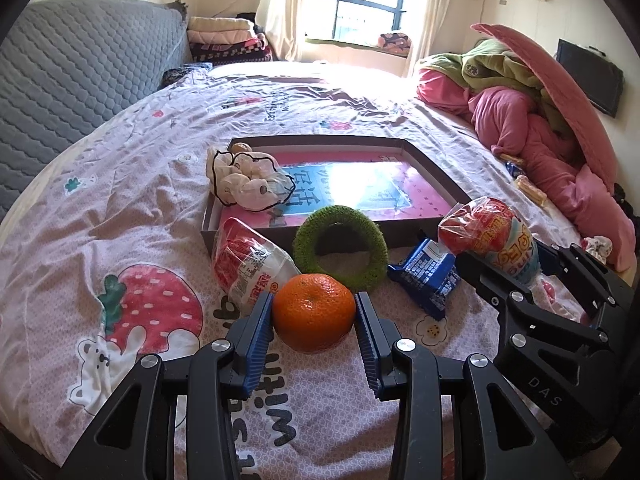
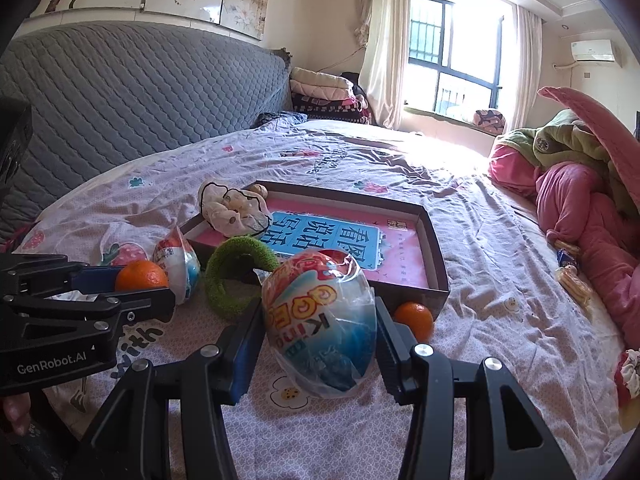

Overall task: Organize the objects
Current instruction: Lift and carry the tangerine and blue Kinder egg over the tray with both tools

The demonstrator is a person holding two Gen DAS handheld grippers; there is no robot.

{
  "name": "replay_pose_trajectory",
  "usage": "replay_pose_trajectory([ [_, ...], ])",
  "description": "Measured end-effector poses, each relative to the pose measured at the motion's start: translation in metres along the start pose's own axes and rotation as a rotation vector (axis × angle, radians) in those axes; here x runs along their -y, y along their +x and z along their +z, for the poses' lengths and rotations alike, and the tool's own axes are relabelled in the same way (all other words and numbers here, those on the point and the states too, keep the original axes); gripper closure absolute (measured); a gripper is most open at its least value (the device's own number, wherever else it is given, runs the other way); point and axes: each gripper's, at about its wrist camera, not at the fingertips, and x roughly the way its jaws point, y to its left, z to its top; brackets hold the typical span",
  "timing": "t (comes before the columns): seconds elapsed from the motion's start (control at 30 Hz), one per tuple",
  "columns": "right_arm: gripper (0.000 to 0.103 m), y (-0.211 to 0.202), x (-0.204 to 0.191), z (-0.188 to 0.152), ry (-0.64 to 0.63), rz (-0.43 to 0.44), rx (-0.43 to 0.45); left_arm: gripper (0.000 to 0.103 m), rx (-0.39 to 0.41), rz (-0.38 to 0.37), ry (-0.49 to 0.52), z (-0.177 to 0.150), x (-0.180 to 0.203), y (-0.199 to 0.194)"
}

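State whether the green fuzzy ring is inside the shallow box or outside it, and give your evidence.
Outside. The green ring lies on the bedsheet, propped against the box's near wall; the cloth scrunchie overhangs the rim.

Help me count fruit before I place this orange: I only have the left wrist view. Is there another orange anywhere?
Observer: Yes. Besides your orange, a second orange lies on the bed, outside the tray, by its near right corner.
Operator: Is the egg gripped from both sides?
Observer: Yes. The right gripper has one finger against each side of the egg.
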Motion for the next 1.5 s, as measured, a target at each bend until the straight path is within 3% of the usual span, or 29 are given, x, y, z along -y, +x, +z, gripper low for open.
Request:
replay_pose_trajectory([
  [0.2,0.052,0.0,0.008,0.015,0.016,0.006,0.027,0.062,0.007,-0.022,-0.01,0.012,0.002,0.003],
  [0.7,0.052,-0.001,0.02,0.036,0.022,-0.002,0.066,0.062,0.053,0.005,-0.012,0.05,0.006,0.009],
  [1.5,0.052,0.01,0.047,0.068,0.053,-0.04,0.121,0.062,0.085,0.026,-0.018,0.081,0.015,0.021],
])
